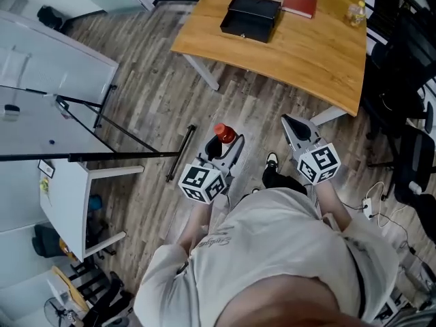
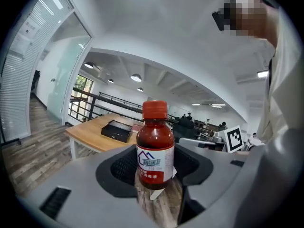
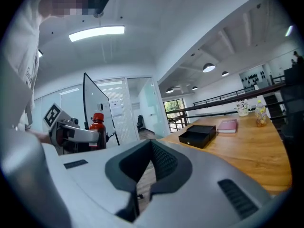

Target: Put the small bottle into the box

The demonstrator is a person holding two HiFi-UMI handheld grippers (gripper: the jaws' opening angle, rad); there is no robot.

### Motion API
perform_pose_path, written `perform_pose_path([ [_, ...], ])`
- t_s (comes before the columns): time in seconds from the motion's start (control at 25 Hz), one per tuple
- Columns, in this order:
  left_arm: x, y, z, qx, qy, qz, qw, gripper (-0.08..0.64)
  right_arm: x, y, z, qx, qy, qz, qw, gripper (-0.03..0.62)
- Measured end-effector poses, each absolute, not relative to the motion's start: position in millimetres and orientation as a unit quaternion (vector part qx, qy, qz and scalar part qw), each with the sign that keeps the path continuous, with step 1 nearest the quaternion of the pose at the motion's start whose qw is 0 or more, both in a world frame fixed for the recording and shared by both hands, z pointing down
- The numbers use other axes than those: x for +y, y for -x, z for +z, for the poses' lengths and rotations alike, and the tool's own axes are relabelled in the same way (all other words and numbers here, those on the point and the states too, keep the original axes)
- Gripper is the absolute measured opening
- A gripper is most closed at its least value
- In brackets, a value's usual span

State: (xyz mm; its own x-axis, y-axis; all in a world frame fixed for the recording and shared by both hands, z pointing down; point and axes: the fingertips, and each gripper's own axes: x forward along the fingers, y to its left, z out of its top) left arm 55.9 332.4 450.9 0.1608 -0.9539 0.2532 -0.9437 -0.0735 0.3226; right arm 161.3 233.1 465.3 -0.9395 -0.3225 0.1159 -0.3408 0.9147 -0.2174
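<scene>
A pale wooden surface on white legs stands in an open office with a grey-brown plank floor, well apart from the person, with a stretch of floor between them. On the surface lie one black box, one red book just beside it, and one yellowish bottle near the far right edge. A whiteboard on a black stand fills the left side, and black office chairs crowd the right. There are two grippers, both held low in front of the person's white shirt. The left gripper has its jaws clamped on the one small bottle, which has a red cap and dark red contents and stands upright above the floor. The right gripper has its jaws pressed together with nothing between them.
</scene>
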Motion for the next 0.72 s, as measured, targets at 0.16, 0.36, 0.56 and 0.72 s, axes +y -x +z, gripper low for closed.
perform_pose_path([
  [0.16,294.3,-47.6,449.7,-0.649,-0.730,-0.006,0.212,0.225,199.9,-144.4,465.2,-0.981,-0.152,0.117,0.031,-0.005],
  [0.36,257.6,-35.3,448.6,-0.663,-0.717,-0.001,0.215,0.225,158.7,-135.3,473.7,-0.982,-0.138,0.122,0.036,-0.006],
  [0.56,234.1,-19.3,444.2,-0.677,-0.704,0.000,0.213,0.225,129.2,-125.6,477.1,-0.983,-0.127,0.122,0.045,-0.005],
  [0.72,219.3,-6.9,447.5,-0.678,-0.701,0.000,0.220,0.225,113.3,-113.5,484.5,-0.982,-0.127,0.132,0.053,-0.006],
])
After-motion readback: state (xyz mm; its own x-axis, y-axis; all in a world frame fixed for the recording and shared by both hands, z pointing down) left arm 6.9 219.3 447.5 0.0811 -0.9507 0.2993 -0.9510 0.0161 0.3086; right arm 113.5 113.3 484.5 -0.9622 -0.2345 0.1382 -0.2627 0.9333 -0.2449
